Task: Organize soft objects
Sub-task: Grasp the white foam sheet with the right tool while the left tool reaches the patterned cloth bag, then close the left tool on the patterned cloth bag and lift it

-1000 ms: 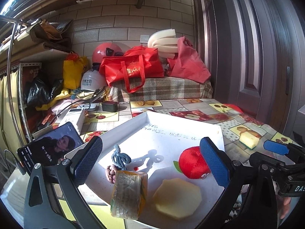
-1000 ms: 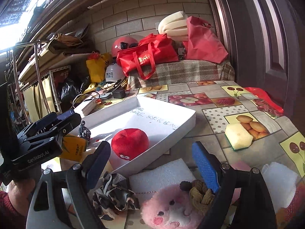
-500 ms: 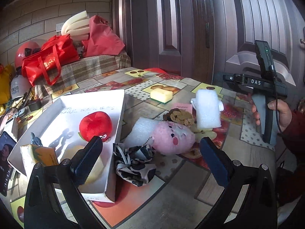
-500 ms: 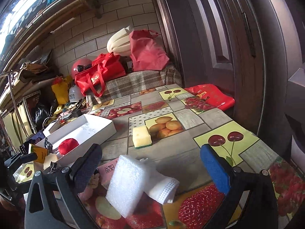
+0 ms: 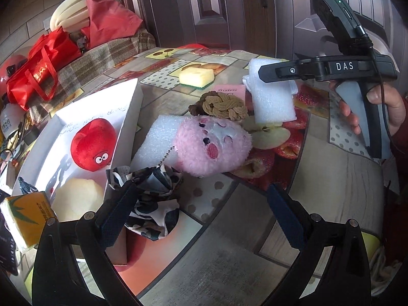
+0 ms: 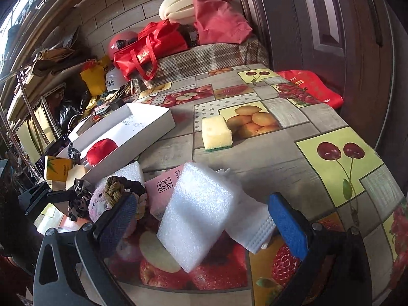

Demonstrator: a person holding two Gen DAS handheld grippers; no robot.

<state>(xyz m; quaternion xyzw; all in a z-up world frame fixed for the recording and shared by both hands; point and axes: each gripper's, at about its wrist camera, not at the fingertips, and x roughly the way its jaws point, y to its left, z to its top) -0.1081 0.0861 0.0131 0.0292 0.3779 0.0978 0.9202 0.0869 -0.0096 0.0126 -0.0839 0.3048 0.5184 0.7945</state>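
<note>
My left gripper (image 5: 201, 214) is open and empty, just short of a black-and-white scrunchie (image 5: 150, 193) and a pink plush (image 5: 213, 148) lying on white foam (image 5: 155, 140). A brown braided hair tie (image 5: 224, 105) lies behind the plush. The white box (image 5: 127, 109) holds a red plush apple (image 5: 91, 144), a pale sponge (image 5: 76, 200) and a yellow tissue pack (image 5: 28, 214). My right gripper (image 6: 204, 219) is open, its fingers either side of a white foam block (image 6: 201, 214) resting on a white cloth (image 6: 252, 229). A yellow sponge (image 6: 216, 133) lies farther back.
The table (image 6: 280, 158) has a fruit-print cover and ends at the right near a dark door (image 6: 331, 25). A pink packet (image 6: 163, 186) lies by the foam block. Red bags (image 6: 153, 46), helmets and clutter fill the back; a phone (image 6: 54, 145) lies left of the box.
My left gripper swung right from over the box, then moved in close to the scrunchie and pink plush. My right gripper moved in until the foam block sits between its fingers.
</note>
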